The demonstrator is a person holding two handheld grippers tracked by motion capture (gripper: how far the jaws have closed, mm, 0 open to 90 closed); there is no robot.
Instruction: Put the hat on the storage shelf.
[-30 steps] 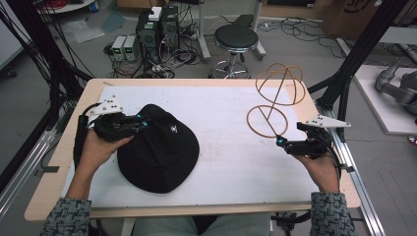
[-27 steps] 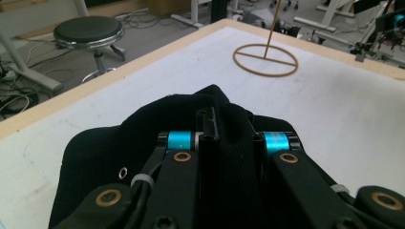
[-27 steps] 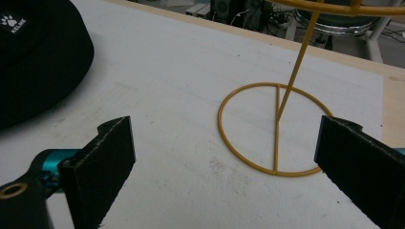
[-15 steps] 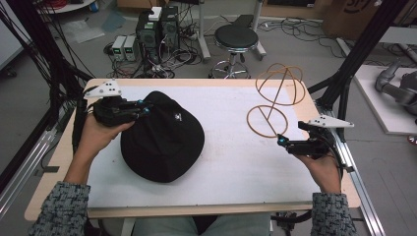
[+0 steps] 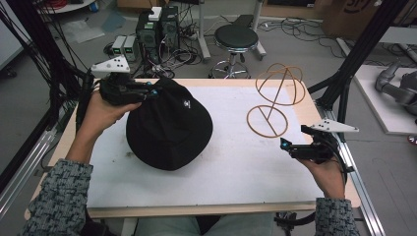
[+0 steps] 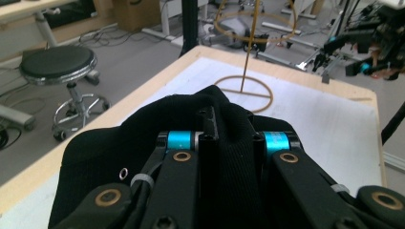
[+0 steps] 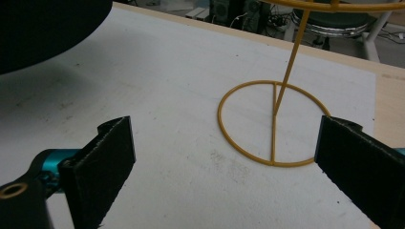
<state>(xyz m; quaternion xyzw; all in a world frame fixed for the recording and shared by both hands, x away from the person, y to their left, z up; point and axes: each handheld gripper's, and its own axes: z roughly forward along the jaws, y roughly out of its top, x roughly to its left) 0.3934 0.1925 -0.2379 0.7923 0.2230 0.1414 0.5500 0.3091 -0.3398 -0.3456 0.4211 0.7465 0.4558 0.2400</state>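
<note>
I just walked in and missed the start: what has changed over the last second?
The left gripper, shut on the black hat, has carried it away from the person and a little toward the wire stand. The right gripper stayed open near the stand, which has not moved.

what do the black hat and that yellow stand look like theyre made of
The black hat looks like matte woven or knit fabric: fine ribbed texture, soft folds, a small metal eyelet. The stand looks like thin bent wire with a smooth mustard-yellow coating, probably painted metal.
</note>
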